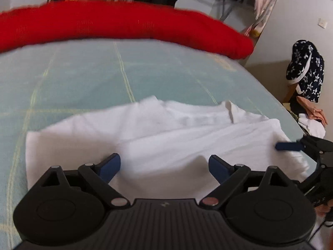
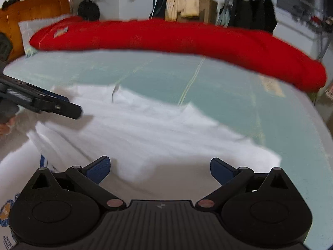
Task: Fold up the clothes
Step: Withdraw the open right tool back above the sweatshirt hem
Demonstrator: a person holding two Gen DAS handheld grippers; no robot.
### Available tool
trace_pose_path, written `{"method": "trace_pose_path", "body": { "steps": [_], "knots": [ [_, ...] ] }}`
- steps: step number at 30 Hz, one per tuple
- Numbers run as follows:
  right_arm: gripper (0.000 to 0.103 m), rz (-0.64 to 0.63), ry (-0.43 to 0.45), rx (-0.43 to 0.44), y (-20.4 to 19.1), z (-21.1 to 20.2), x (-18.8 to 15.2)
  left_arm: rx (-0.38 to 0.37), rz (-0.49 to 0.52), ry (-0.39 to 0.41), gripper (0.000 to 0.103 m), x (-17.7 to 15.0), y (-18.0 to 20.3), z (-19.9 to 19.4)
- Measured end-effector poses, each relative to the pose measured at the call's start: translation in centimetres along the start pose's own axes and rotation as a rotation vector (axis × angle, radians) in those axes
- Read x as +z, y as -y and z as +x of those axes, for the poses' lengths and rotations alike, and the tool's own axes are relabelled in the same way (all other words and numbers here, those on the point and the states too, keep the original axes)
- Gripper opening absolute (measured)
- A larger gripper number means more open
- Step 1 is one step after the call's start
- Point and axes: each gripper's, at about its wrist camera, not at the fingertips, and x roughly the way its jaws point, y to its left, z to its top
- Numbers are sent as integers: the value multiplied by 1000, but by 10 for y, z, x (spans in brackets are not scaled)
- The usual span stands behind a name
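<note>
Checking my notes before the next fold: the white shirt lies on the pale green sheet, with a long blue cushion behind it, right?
Not quite: the long cushion behind the white shirt is red, not blue, as the right wrist view shows. The shirt does lie on the pale green sheet.

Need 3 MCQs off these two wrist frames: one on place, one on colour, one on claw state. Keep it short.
1. Where does the white cotton garment lie?
A. on the pale green checked bed sheet
B. on the floor
C. on a chair

2. What colour is the long rolled quilt along the far side of the bed?
A. blue
B. red
C. yellow

3. How does the left claw stand?
A. shut on the garment
B. shut on nothing
C. open above the garment

Key: 1 A, the garment is spread flat on the sheet in both views. 2 B, the quilt reads bright red in both views. 3 C, its blue pads stand wide apart with cloth showing in the gap and nothing pinched; the right claw is open too.
</note>
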Motion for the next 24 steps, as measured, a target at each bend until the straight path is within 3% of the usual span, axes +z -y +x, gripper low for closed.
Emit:
{"method": "trace_pose_path", "body": {
  "steps": [4,6,10,15,20,22,24],
  "knots": [
    [103,35,-7,30,11,-10,-12,49,12,-30,91,7,8,-10],
    [103,46,-32,-9,15,-24,-13,81,12,-54,91,14,15,-22],
    [103,45,-11,-34,13,-72,-16,37,75,-39,93,11,36,-69],
    [103,-11,9,34,-16,-113,-28,23,143,-129,95,-40,62,-109],
    [103,-16,-68,64,-53,-97,-61,43,149,-170,95,-114,74,-118],
    [103,-10,-109,46,-61,-85,-77,95,194,-120,95,-139,78,-129],
    [103,14,-74,28,-65,-90,-91,120,187,-90,95,-154,78,-145]
  ]
}}
